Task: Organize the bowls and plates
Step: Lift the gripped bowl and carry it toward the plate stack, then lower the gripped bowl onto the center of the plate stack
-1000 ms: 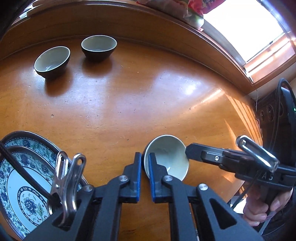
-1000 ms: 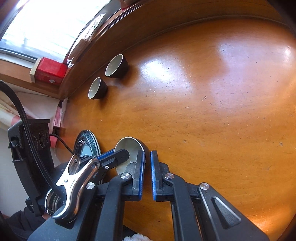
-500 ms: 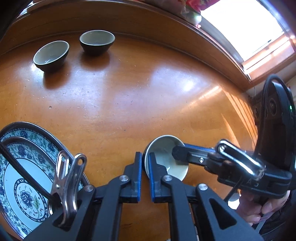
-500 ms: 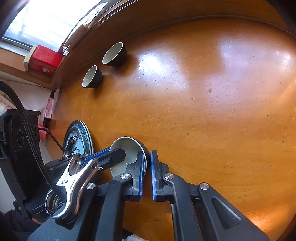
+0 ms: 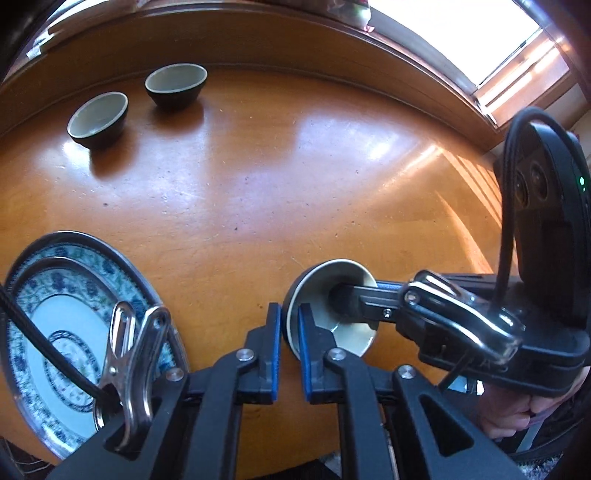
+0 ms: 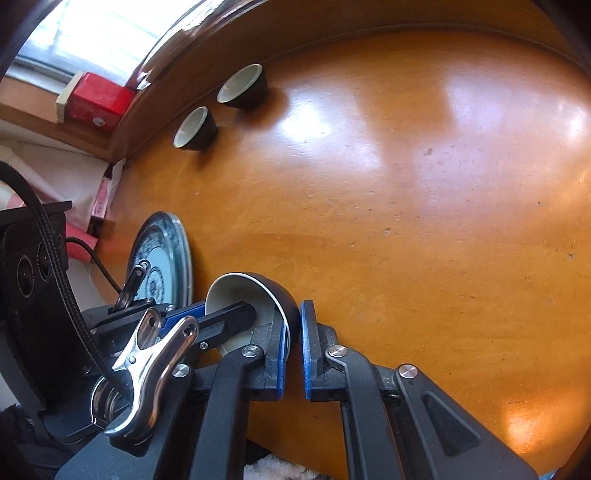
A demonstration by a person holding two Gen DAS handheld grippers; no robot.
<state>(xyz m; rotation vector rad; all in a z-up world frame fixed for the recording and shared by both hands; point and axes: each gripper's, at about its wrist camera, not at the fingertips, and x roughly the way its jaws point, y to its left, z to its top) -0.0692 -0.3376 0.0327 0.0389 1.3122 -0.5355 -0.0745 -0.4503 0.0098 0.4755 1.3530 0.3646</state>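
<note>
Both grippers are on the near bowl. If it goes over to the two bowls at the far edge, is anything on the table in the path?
Nothing visible. Between the held bowl, pinched at its rim by the left gripper and right gripper, and the two far bowls lies only bare tabletop. The patterned plates sit off to the left, clear of that line.

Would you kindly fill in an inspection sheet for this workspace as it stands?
Surface: glossy wooden table, sunlit patches.
Job's things: held bowl at the near edge; two dark bowls side by side, apart, near the far rim; patterned plates stacked at the left.
Clutter: nothing seen on the table.
Grippers: left gripper and right gripper each shut on the held bowl's rim.
Cables: black cable runs through a metal clip.
Surroundings: bright window; red box on the ledge.
</note>
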